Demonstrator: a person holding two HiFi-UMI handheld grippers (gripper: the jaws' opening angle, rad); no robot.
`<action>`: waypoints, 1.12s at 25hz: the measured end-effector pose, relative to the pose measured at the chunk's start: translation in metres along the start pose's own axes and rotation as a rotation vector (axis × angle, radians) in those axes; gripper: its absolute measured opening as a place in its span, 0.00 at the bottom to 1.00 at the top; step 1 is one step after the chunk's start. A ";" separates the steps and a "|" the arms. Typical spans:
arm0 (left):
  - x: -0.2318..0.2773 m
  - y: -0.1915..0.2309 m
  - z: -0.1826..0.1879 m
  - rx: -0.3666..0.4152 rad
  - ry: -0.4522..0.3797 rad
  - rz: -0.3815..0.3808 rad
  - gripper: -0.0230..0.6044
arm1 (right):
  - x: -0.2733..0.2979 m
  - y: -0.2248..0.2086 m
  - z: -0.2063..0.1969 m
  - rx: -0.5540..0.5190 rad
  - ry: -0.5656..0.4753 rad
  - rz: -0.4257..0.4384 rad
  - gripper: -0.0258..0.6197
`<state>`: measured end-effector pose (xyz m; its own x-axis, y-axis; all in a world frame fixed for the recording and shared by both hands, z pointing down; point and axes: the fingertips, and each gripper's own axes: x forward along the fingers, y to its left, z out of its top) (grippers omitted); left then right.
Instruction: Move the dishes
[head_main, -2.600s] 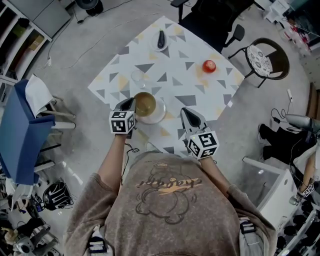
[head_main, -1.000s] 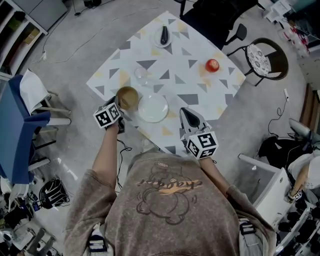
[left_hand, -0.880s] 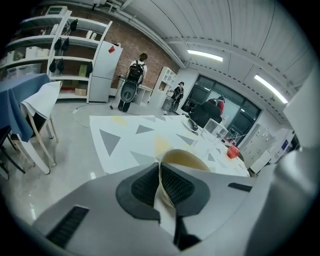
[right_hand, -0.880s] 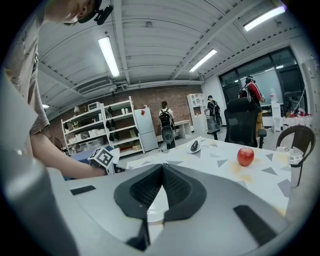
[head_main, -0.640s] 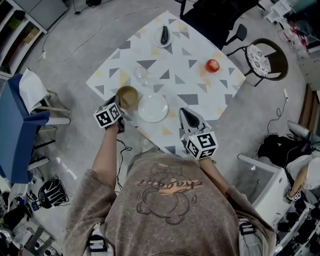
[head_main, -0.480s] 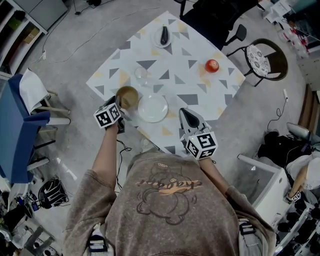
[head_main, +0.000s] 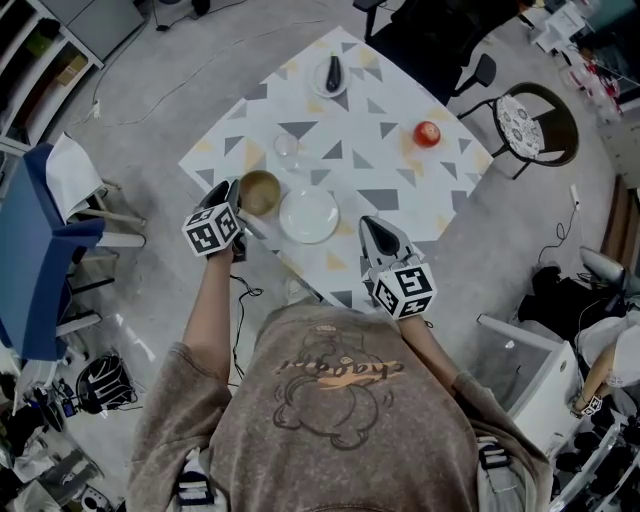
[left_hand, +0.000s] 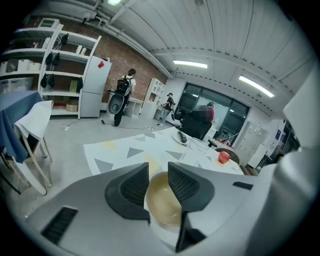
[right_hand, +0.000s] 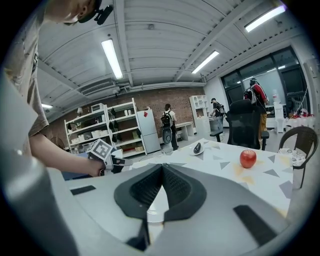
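Left gripper view, left gripper (left_hand: 158, 172) parted at bowl (left_hand: 163, 206), right gripper view, right gripper (right_hand: 162, 169) clenched empty

The head view looks steeply down from high above the person (head_main: 340, 400), taking in the whole table (head_main: 390, 165). The left gripper view sits low at the table's left corner, very near the bowl (left_hand: 162, 205), facing across the top. The right gripper view faces likewise from the near edge. All 3 share the apple (head_main: 427, 133).
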<state>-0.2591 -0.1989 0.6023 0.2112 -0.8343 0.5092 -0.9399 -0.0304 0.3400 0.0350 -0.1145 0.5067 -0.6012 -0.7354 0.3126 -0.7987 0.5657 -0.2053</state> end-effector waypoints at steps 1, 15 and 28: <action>-0.004 -0.006 0.007 0.017 -0.017 -0.010 0.21 | 0.000 0.001 0.000 -0.001 -0.001 0.003 0.05; -0.079 -0.091 0.063 0.179 -0.183 -0.129 0.21 | -0.010 0.013 0.005 -0.008 -0.035 0.038 0.05; -0.125 -0.152 0.037 0.299 -0.241 -0.221 0.21 | -0.022 0.013 0.013 -0.012 -0.069 0.032 0.05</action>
<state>-0.1525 -0.1104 0.4579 0.3809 -0.8933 0.2385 -0.9228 -0.3513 0.1581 0.0379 -0.0956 0.4854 -0.6272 -0.7407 0.2410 -0.7789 0.5935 -0.2029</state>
